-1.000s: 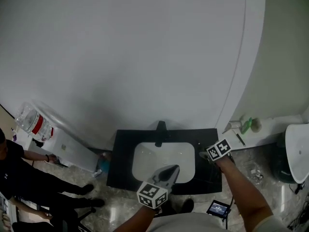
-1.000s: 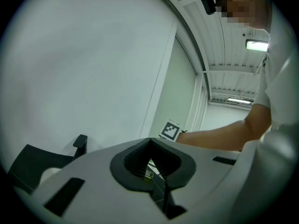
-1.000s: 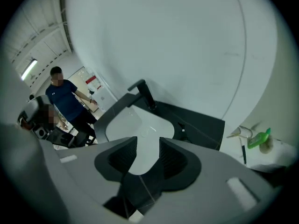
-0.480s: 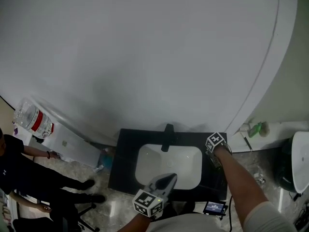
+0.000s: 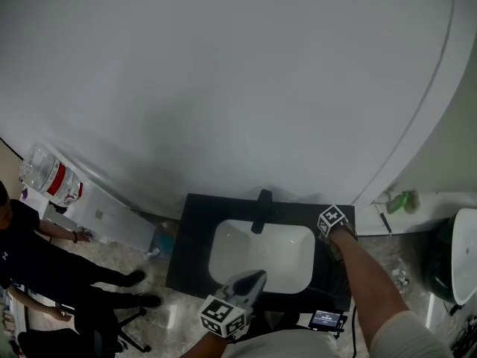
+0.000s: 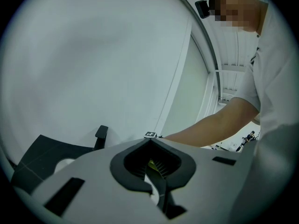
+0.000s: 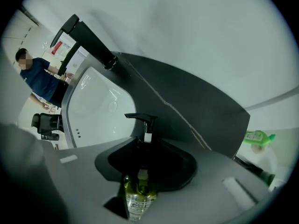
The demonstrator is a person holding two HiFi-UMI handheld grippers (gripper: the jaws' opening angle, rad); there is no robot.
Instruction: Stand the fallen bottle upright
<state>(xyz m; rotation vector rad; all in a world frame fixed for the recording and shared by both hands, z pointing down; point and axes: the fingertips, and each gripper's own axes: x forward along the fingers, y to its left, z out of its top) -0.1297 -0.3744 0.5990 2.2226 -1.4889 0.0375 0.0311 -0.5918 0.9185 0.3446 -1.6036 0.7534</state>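
We are seeing the bottle (image 7: pixel 138 197) lying lengthwise in the gap of the right gripper (image 7: pixel 145 144), near the right edge of the worktop (image 5: pixel 190 253). Those jaws are standing about half apart and closing on either side of it, its pump end pointing toward the basin (image 5: pixel 261 258). It is clear plastic holding yellow-green liquid, with an angular black pump. The worktop is showing matt black, the basin glossy white and round-cornered. The left gripper (image 5: pixel 257 276) is hovering at the front edge, jaws together on nothing.
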